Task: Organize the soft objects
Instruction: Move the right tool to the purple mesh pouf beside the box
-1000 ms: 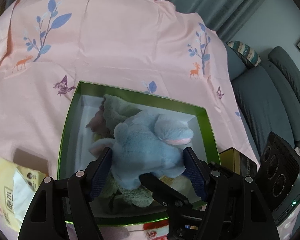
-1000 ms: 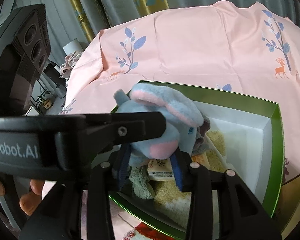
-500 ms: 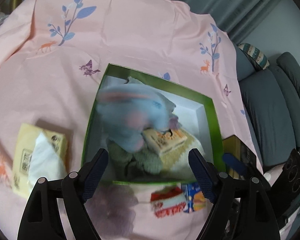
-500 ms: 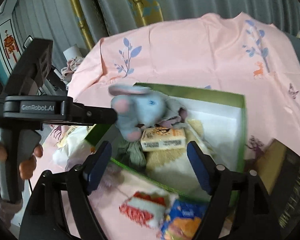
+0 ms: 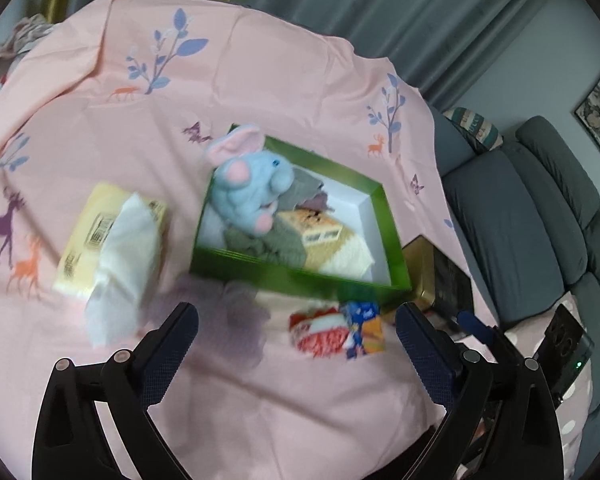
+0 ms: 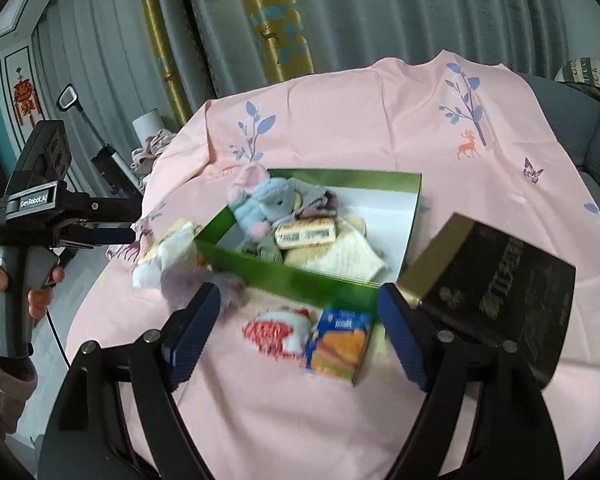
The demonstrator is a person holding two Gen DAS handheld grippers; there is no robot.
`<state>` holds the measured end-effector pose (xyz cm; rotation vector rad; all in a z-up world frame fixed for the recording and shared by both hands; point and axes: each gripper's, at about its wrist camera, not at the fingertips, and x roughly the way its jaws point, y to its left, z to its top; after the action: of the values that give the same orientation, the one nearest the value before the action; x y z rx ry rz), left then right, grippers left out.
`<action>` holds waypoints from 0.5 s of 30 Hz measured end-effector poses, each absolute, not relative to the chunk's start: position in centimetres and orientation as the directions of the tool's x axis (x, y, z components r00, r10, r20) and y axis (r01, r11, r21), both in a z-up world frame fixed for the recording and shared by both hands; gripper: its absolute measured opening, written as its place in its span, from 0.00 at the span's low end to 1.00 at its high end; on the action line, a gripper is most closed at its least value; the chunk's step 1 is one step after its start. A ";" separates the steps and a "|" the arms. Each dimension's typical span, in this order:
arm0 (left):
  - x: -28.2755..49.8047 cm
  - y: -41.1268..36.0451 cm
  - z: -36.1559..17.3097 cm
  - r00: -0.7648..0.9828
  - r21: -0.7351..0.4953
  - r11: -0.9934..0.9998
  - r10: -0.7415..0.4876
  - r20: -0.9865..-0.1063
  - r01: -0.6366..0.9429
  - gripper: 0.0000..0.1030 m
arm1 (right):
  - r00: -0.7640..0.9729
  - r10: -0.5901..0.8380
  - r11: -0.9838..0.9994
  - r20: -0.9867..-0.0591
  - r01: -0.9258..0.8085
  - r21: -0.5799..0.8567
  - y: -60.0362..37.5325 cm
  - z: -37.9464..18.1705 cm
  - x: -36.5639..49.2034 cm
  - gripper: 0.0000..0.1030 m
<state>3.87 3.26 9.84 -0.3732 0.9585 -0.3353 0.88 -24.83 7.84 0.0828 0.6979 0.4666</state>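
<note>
Looking along our left gripper (image 5: 296, 334), we see both fingers spread wide over bare pink cloth (image 5: 260, 60), nothing between them; its jaws have just been opening. The blue plush elephant (image 5: 252, 184) sits at twelve o'clock from the gripper, propped in the near-left corner of the green box (image 5: 296, 276), on top of grey-green knitwear (image 5: 276, 240), with a labelled packet (image 5: 320, 228) and a cream knit (image 5: 348, 252) beside it in the same box. A yellow tissue pack (image 5: 108, 240) lies at ten o'clock, apart from the box. A red-and-white soft item (image 5: 320, 330) and a blue-orange packet (image 5: 364, 328) lie just in front of the box.

From our right gripper (image 6: 300, 332), the fingers likewise stand well apart and hold nothing. The elephant (image 6: 260, 204) is at twelve o'clock, in the far-left part of the box (image 6: 292, 276). Between the fingertips lie the red-and-white item (image 6: 278, 330) and the packet (image 6: 336, 346) on the cloth (image 6: 360, 120). A dark gold-edged box (image 6: 496, 284) leans at two o'clock. At nine o'clock a hand (image 6: 16, 284) holds the left gripper's handle.
</note>
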 end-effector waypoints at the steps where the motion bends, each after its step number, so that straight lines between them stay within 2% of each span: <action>1: 3.3 3.5 9.5 0.534 -0.451 0.886 -0.435 -0.725 0.109 0.96 | 0.666 0.441 0.893 -0.601 -0.392 0.221 -24.7 7.6 0.4 0.78; 9: -0.5 6.4 5.3 0.538 -0.591 0.806 -0.507 -0.674 0.019 0.96 | 0.622 0.468 0.867 -0.628 -0.460 0.191 -22.3 5.2 -2.3 0.78; 15: -1.5 7.0 3.5 0.557 -0.541 0.841 -0.434 -0.708 -0.033 0.96 | 0.564 0.509 0.831 -0.651 -0.519 0.200 -19.4 3.3 -3.1 0.78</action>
<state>-1.49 6.98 3.52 -0.5407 0.9608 -0.2503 -3.07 -19.44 3.30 -0.0141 0.7611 0.6044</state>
